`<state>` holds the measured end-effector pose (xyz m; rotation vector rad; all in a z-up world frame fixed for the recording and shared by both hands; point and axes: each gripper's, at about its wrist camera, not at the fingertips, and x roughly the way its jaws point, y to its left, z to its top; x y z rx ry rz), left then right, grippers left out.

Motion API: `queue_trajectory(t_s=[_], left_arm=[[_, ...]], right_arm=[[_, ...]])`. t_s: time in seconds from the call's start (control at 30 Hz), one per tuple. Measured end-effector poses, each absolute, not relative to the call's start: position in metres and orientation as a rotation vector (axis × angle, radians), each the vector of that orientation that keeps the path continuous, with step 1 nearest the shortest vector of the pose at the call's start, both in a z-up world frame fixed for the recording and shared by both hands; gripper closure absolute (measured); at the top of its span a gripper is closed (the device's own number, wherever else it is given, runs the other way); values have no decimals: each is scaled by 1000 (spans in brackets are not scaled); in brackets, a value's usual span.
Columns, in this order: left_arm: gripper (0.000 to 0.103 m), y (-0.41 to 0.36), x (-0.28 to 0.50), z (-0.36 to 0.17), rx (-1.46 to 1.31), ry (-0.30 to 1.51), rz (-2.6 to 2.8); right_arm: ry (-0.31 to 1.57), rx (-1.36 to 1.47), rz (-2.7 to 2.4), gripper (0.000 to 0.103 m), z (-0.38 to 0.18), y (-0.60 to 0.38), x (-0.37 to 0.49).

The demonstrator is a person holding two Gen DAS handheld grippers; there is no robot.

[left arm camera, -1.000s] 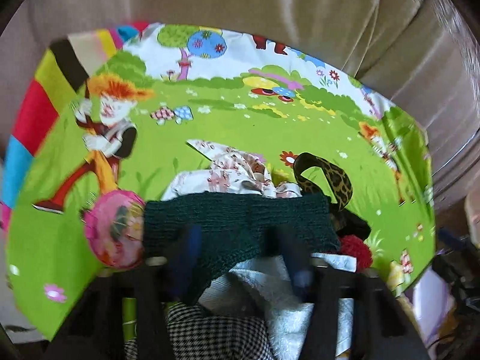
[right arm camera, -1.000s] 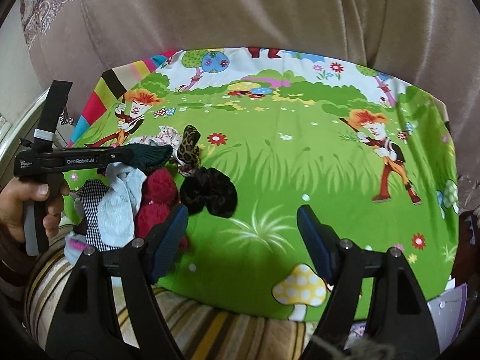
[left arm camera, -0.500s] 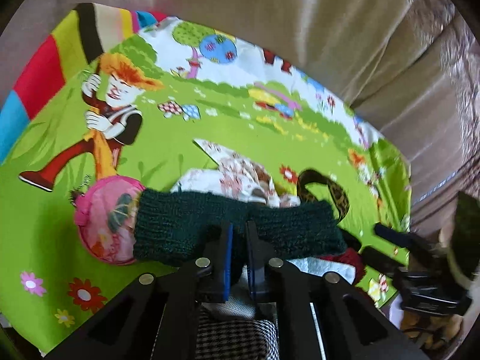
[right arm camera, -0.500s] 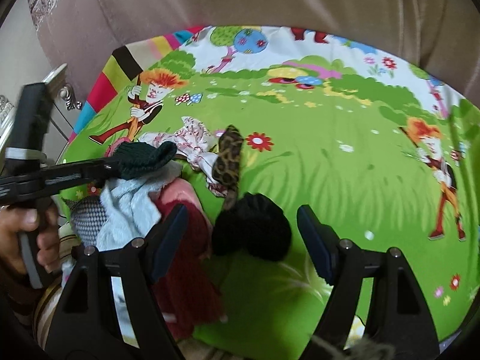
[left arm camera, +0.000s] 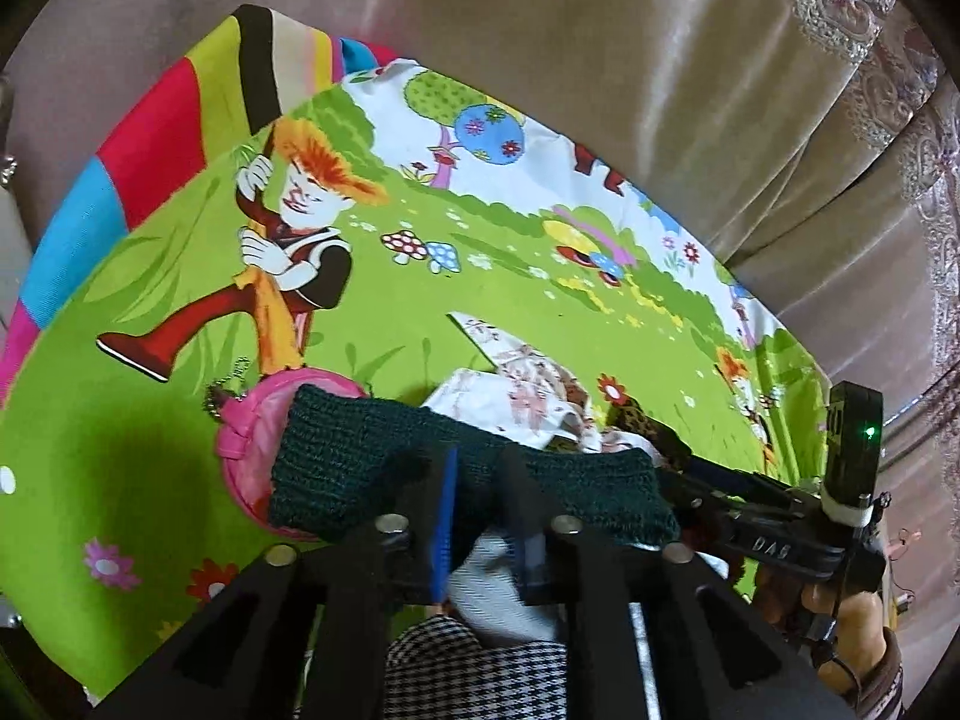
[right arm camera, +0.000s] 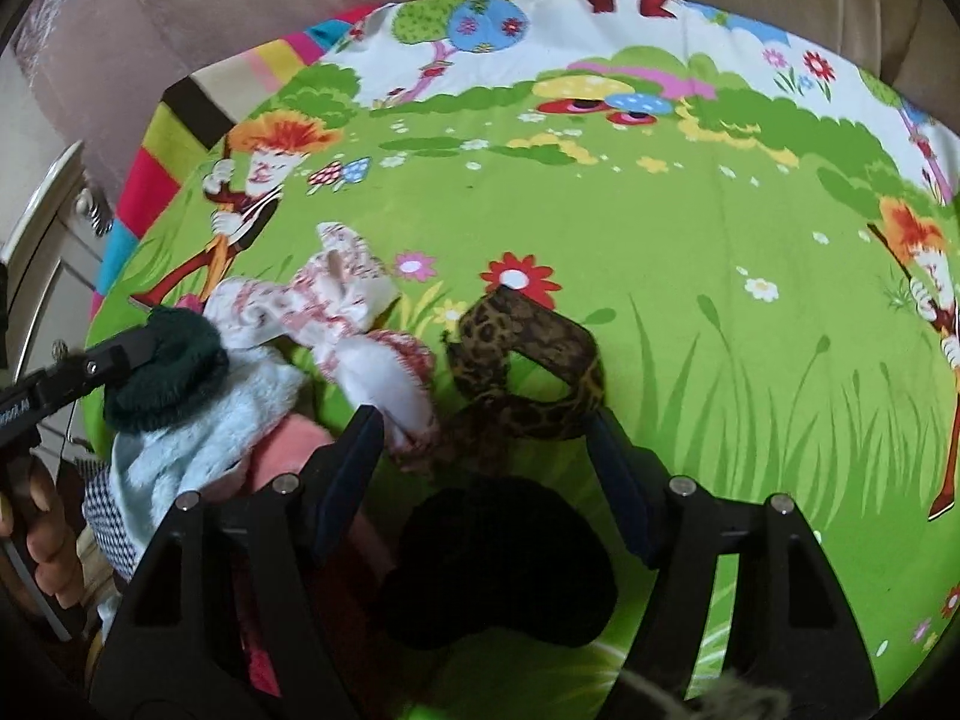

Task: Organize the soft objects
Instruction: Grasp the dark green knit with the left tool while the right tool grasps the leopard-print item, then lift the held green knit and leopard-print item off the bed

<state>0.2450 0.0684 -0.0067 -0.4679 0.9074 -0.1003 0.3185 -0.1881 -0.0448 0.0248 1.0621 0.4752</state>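
The left gripper (left arm camera: 480,516) is closed on the middle of the dark green knitted piece (left arm camera: 372,468), soft and light so its ends sag over the pink pouch (left arm camera: 246,450), while the right gripper (right arm camera: 486,450) stands wide around the limp leopard band (right arm camera: 528,354), best pinched at its fold.

Dark green chunky knit cloth (left arm camera: 372,468), pale blue fluffy towel (right arm camera: 192,420), smooth printed cotton sheet (right arm camera: 690,252), matt black plastic jaws, sheeny beige sofa upholstery (left arm camera: 570,48)
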Motion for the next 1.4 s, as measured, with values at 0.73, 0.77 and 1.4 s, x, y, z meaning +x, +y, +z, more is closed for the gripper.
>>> queue_trajectory(t_s=[0.73, 0.77, 1.4], left_arm=[[79, 48, 247, -33, -378, 1027, -110], [82, 50, 246, -32, -388, 1016, -107], [86, 70, 217, -2, -501, 829, -46]], right_arm=[[1039, -68, 371, 80, -58, -180, 341], [1036, -69, 376, 88, -57, -179, 339], [852, 17, 324, 92, 1, -223, 286]])
